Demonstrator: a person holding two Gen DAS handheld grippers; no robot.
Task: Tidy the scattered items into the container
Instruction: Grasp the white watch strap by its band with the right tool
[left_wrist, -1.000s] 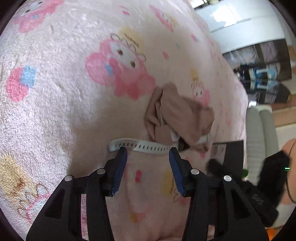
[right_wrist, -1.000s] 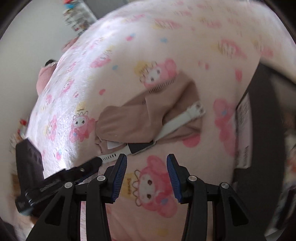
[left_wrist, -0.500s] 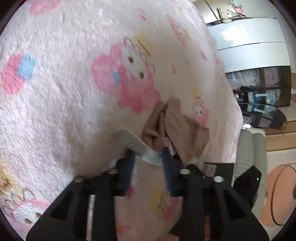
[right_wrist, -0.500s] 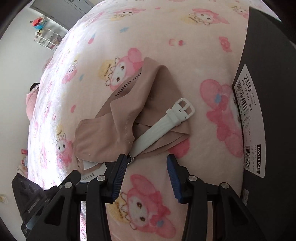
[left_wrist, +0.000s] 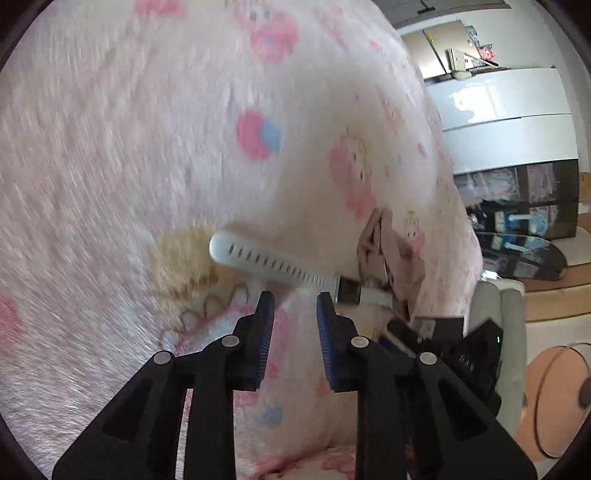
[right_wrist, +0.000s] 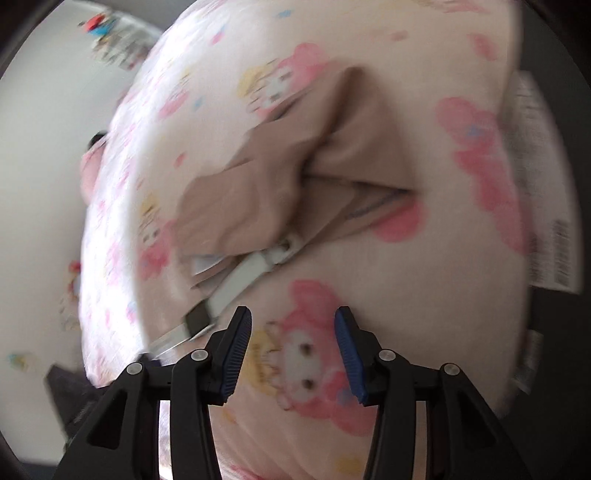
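Note:
A white watch (left_wrist: 273, 264) with a perforated strap lies on the pink cartoon-print blanket (left_wrist: 147, 129), its dark face next to a crumpled beige stocking (left_wrist: 391, 254). My left gripper (left_wrist: 294, 299) sits just below the strap, jaws narrowed but apart, holding nothing. In the right wrist view the watch (right_wrist: 236, 284) runs out from under the beige stocking (right_wrist: 288, 173). My right gripper (right_wrist: 293, 317) is open and empty, just right of the watch. A dark box (right_wrist: 554, 184) with a white label stands at the right edge.
The other handheld gripper's black body (left_wrist: 461, 354) shows past the stocking in the left wrist view. Beyond the bed are white cabinets (left_wrist: 506, 122), dark shelving (left_wrist: 524, 206) and a grey sofa arm (left_wrist: 498, 314). A wall lies at the left of the right wrist view.
The left gripper narrowed its jaws and swung left along the watch strap. The right gripper moved in closer to the stocking and watch. Both views are motion-blurred.

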